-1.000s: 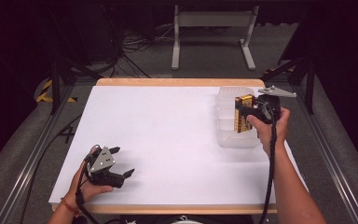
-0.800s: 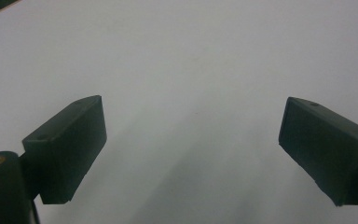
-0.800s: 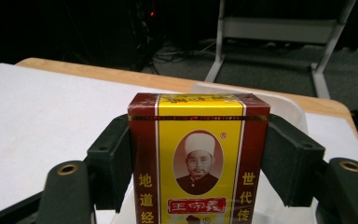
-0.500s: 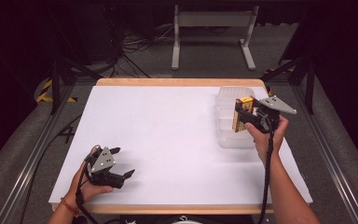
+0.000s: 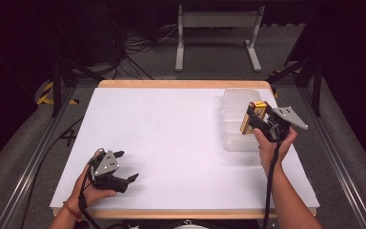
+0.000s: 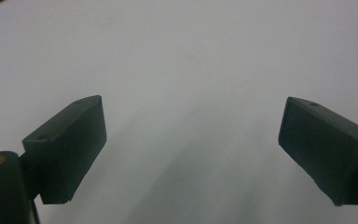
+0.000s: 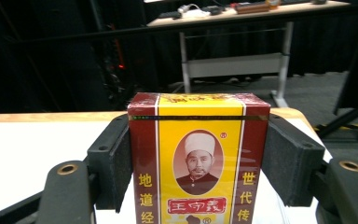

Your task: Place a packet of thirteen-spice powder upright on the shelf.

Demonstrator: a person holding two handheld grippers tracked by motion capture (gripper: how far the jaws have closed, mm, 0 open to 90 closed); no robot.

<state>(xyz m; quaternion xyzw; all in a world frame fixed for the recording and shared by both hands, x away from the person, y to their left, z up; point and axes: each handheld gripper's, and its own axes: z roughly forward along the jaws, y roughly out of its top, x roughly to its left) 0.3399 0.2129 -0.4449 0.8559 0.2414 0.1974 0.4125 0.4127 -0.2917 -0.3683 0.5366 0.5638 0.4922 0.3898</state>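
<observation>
My right gripper (image 5: 256, 118) is shut on a small red and yellow box (image 5: 254, 116) with a printed label, held above a clear plastic bin (image 5: 233, 102) at the table's right side. In the right gripper view the box (image 7: 198, 168) stands upright between the two black pads (image 7: 114, 158), which press on its sides. My left gripper (image 5: 126, 166) rests on the white table (image 5: 171, 133) near the front left corner, in a hand. In the left gripper view its jaws stand wide apart over bare white table (image 6: 186, 74), nothing between them.
The clear bin has several compartments and sits against the table's right edge. A metal stand (image 5: 217, 21) and cables (image 5: 138, 45) lie on the floor beyond the far edge. Dark rails run along both sides of the table.
The right hand has come down and slightly toward the front with the box, now lower over the bin. The left gripper has not moved.
</observation>
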